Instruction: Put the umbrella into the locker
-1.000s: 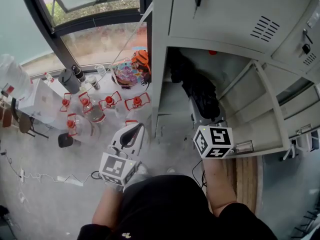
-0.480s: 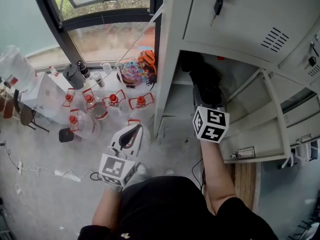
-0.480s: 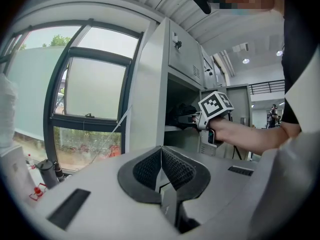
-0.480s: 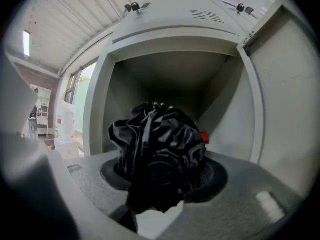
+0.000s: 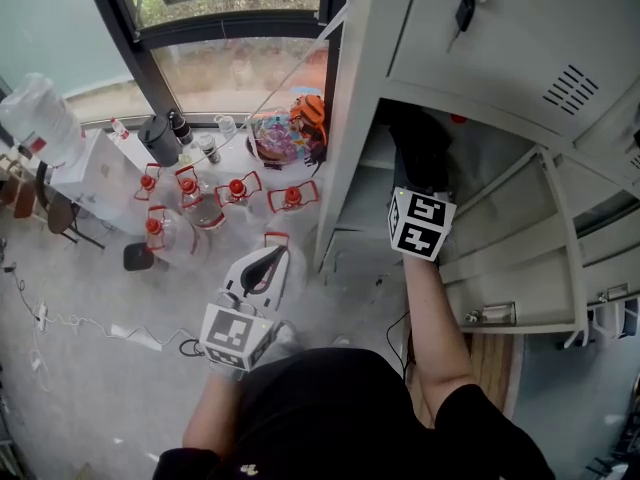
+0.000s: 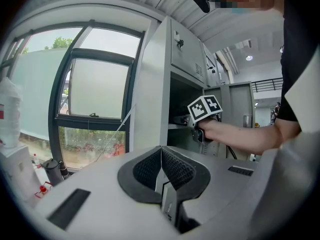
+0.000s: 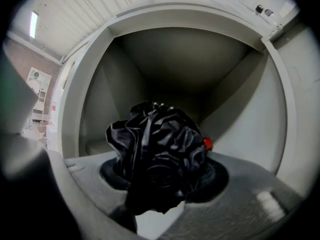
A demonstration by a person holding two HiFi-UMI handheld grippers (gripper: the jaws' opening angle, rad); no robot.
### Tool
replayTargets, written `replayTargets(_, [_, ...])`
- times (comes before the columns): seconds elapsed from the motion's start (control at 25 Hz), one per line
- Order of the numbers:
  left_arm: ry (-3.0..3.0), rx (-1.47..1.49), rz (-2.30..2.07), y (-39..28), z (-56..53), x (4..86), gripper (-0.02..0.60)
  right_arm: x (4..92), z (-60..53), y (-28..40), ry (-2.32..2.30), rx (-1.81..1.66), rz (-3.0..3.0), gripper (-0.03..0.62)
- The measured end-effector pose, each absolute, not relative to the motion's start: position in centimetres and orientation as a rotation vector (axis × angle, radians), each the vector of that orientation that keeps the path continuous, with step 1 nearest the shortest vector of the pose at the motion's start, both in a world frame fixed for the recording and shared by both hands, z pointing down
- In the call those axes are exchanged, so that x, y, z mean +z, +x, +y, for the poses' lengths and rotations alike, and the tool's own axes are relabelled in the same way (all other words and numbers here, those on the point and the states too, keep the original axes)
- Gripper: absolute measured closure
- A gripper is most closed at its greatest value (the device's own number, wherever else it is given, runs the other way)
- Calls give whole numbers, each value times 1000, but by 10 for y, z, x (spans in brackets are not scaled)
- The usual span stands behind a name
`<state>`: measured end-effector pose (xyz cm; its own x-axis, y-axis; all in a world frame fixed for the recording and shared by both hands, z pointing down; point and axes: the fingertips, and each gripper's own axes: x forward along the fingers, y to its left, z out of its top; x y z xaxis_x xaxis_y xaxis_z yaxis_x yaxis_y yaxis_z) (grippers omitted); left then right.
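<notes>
The black folded umbrella (image 7: 160, 149) sits bunched between the jaws of my right gripper (image 7: 162, 176), its fabric filling the gap and touching both pads, a red tip showing at its right. The jaws are opening. In the head view the right gripper (image 5: 418, 178) reaches into the open grey locker (image 5: 500, 183), with the umbrella (image 5: 420, 148) inside the compartment. The locker's bare walls (image 7: 240, 119) surround the umbrella. My left gripper (image 5: 262, 261) hangs low beside the locker, shut, with nothing between its fingers (image 6: 172, 166).
The locker door (image 5: 520, 268) stands swung open on the right. A key hangs in the upper locker door (image 5: 465, 8). Several red-capped water bottles (image 5: 230, 190) and a colourful bag (image 5: 285, 133) stand on the floor under the window (image 5: 220, 68). A cable (image 5: 90, 328) lies on the floor.
My right gripper has pushed deeper into the locker with the umbrella. The left gripper has stayed where it was.
</notes>
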<state>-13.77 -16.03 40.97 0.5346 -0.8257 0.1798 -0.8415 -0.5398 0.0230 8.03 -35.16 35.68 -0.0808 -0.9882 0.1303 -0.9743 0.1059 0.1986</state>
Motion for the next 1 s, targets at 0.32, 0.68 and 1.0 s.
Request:
replayTargets(0.32, [2645, 230, -1459, -141, -157, 411, 569, 359, -363, 79, 1950, -99, -2135, 299])
replayTargets(0.68, [2655, 229, -1393, -127, -159, 420, 569, 354, -323, 79, 1902, -146, -2170, 247])
replayTargets(1.0, [2697, 242, -1299, -101, -163, 425, 569, 347, -281, 86, 1903, -205, -2180, 340])
